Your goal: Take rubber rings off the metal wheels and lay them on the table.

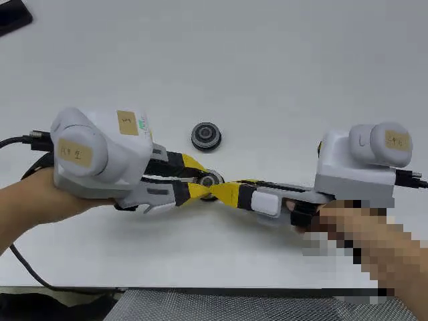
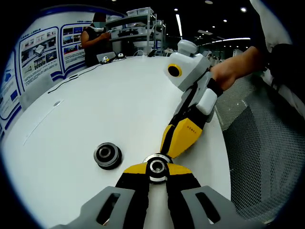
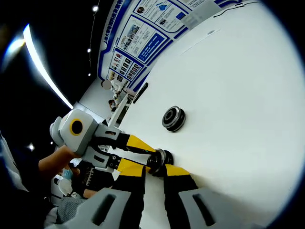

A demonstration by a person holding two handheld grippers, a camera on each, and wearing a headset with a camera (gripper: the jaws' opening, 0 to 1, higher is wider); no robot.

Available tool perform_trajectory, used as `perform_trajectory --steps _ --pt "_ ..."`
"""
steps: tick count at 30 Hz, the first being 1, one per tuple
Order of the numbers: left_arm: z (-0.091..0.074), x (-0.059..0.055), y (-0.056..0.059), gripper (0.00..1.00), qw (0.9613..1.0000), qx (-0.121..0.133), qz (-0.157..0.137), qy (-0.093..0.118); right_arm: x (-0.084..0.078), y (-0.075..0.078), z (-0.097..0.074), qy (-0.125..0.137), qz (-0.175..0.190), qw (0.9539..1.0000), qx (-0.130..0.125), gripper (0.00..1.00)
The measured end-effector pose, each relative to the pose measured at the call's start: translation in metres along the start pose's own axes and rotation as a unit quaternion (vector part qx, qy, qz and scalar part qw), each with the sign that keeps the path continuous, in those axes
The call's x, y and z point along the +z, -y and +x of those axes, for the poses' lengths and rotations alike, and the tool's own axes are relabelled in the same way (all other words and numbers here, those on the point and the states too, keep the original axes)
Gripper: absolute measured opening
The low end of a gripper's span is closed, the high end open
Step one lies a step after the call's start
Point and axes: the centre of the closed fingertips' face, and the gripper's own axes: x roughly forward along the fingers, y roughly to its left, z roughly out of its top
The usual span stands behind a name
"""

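A small metal wheel [image 1: 211, 180] with a black rubber ring is held just above the white table [image 1: 267, 80], between both grippers. My left gripper [image 1: 202, 185] reaches in from the left and is shut on this wheel [image 2: 157, 167], its yellow tips on either side of it. My right gripper [image 1: 226, 192] comes from the right, and its yellow tips pinch the wheel's rim [image 3: 159, 159] where the ring sits. In the left gripper view the right gripper [image 2: 177, 143] touches the wheel from above. A second ringed wheel [image 1: 206, 136] lies flat on the table just beyond.
A dark flat object [image 1: 13, 17] lies at the far left corner. A black cable [image 1: 13, 142] trails off the left gripper. The table's front edge [image 1: 200, 289] runs close below the grippers. A person [image 2: 93, 38] stands far behind the table.
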Motion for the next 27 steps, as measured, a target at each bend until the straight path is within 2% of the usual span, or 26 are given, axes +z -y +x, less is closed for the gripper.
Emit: perform_trajectory --steps 2,6,21,27 --pt "0.0 -0.0002 -0.0002 0.13 1.0 0.001 0.0 0.0 0.0002 0.0056 -0.0004 0.0 0.007 0.9999 -0.014 0.09" --pt "-0.0008 -0.0028 -0.003 0.13 1.0 0.0 0.001 0.0 -0.0018 0.0071 -0.0003 -0.006 0.012 0.9998 -0.017 0.04" --pt "-0.0011 0.0018 0.0015 0.13 1.0 0.0 0.0 -0.003 -0.002 0.0095 -0.0004 -0.009 0.03 0.9987 -0.04 0.02" --pt "-0.0012 0.003 0.0025 0.13 1.0 -0.001 0.001 -0.003 -0.002 0.0095 -0.0007 -0.007 0.038 0.9984 -0.042 0.01"
